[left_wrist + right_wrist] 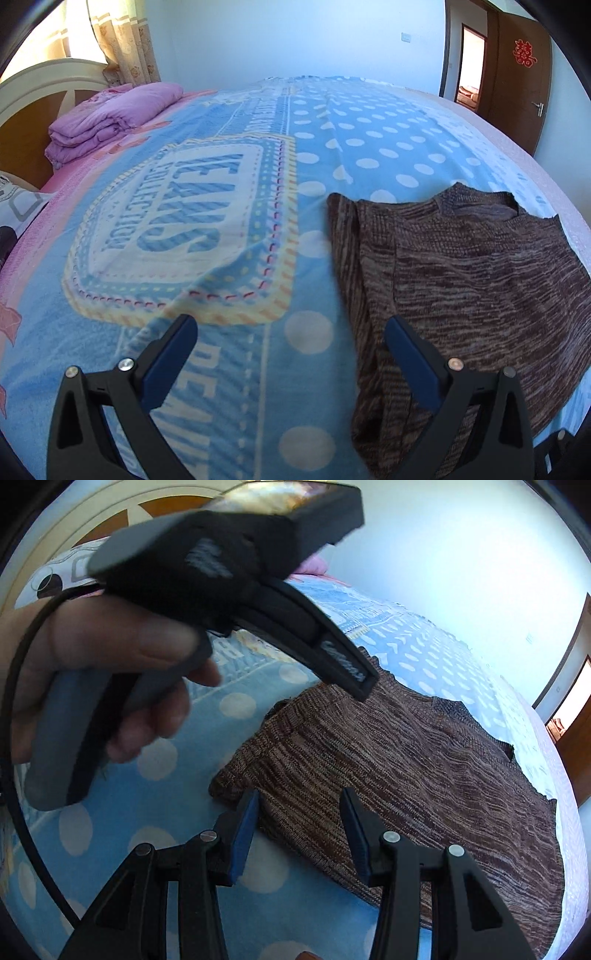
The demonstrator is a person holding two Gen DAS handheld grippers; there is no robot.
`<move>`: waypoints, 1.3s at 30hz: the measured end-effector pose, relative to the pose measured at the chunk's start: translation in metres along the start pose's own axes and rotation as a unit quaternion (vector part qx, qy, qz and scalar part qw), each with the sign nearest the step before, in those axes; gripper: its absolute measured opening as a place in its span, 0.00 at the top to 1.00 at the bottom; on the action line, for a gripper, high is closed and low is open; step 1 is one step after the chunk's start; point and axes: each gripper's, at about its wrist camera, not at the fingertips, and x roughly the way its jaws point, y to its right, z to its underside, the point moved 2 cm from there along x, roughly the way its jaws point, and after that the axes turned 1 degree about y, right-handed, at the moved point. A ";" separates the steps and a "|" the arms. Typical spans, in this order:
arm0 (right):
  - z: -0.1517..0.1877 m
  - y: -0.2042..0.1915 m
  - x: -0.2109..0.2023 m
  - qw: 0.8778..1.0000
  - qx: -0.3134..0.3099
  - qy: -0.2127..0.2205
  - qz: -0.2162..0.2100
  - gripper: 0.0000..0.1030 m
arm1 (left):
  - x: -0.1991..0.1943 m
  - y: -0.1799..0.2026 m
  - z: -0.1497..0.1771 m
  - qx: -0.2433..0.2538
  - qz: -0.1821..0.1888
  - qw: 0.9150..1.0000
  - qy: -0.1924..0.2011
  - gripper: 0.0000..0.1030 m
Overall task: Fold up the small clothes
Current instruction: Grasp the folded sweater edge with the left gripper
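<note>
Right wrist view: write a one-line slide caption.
Open right gripper hovers over the brown knit sweater's corner on the polka-dot blanket; the left hand holds its gripper alongside.

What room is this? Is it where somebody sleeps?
Most likely a bedroom. A wide bed with a blue dotted blanket fills the view, a white headboard stands at one end, and a folded purple quilt lies beside it.

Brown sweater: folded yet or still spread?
Partly folded. Brown sweater lies flat on the blanket, collar away from the cameras; its left side looks doubled over onto the body. No claw holds it.
</note>
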 end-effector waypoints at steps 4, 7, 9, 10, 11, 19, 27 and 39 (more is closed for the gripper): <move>0.002 -0.004 -0.001 1.000 -0.006 0.007 0.012 0.55 | 0.004 0.007 -0.004 0.014 0.006 1.000 0.001 0.00; 0.003 -0.005 -0.001 1.000 -0.006 0.007 0.016 0.55 | 0.008 0.012 -0.008 0.018 0.031 0.999 -0.002 0.00; 0.004 -0.003 -0.001 1.000 0.001 0.007 0.010 0.55 | 0.013 0.013 -0.011 0.014 0.047 0.999 -0.006 0.00; 0.004 -0.002 -0.002 1.000 0.005 0.007 0.007 0.55 | 0.016 0.013 -0.012 0.013 0.052 0.999 -0.011 0.01; 0.005 -0.002 -0.002 1.000 0.009 0.008 0.006 0.55 | 0.019 0.014 -0.013 0.012 0.058 0.998 -0.014 0.05; 0.008 0.000 -0.002 1.000 0.012 0.021 0.018 0.57 | 0.040 0.024 -0.024 0.013 0.096 0.995 -0.035 0.21; 0.009 0.004 -0.004 0.999 0.021 0.030 0.013 0.80 | 0.046 0.027 -0.032 0.019 0.132 0.991 -0.033 0.63; 0.011 0.011 -0.018 0.997 0.040 0.059 -0.017 0.97 | 0.038 0.025 -0.037 -0.001 0.142 0.988 -0.062 0.91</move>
